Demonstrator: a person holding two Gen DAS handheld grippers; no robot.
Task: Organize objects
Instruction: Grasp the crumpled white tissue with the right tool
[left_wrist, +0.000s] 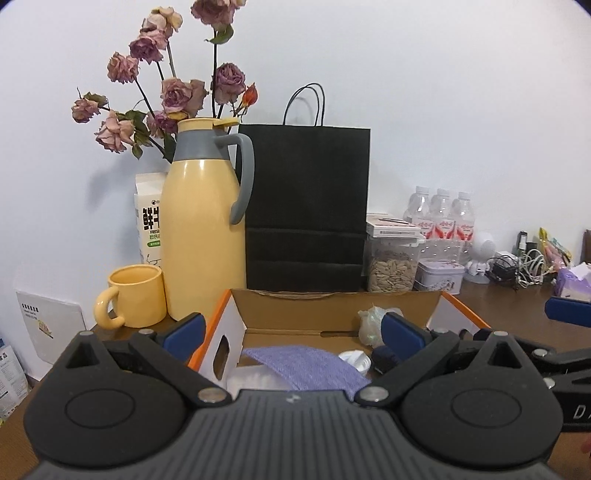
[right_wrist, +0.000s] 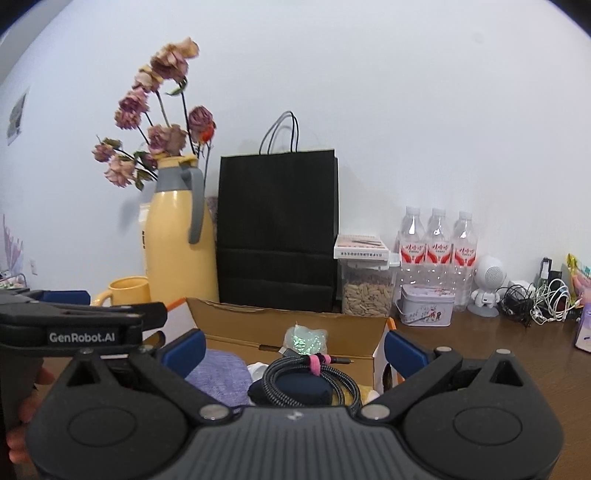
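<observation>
An open cardboard box (left_wrist: 332, 304) (right_wrist: 236, 317) with white and orange sides stands on the brown table. Inside lie a purple cloth (left_wrist: 306, 369) (right_wrist: 221, 376), a white lid (left_wrist: 354, 360), a shiny crumpled bag (left_wrist: 373, 321) (right_wrist: 306, 339) and a coiled braided cable (right_wrist: 314, 380) with a pink tie on a dark pouch (right_wrist: 291, 391). My left gripper (left_wrist: 291, 334) hovers open over the box's near left part, nothing between its blue pads. My right gripper (right_wrist: 293, 349) hovers open over the cable, empty. The left gripper's body (right_wrist: 81, 325) shows at the right view's left edge.
Behind the box stand a yellow thermos jug (left_wrist: 203, 229), a yellow mug (left_wrist: 135, 301), a milk carton (left_wrist: 149, 221), dried roses (left_wrist: 166, 85), a black paper bag (left_wrist: 306, 206), a seed jar (left_wrist: 391, 266), a tin (left_wrist: 439, 277), water bottles (left_wrist: 439, 218) and tangled chargers (right_wrist: 535, 302).
</observation>
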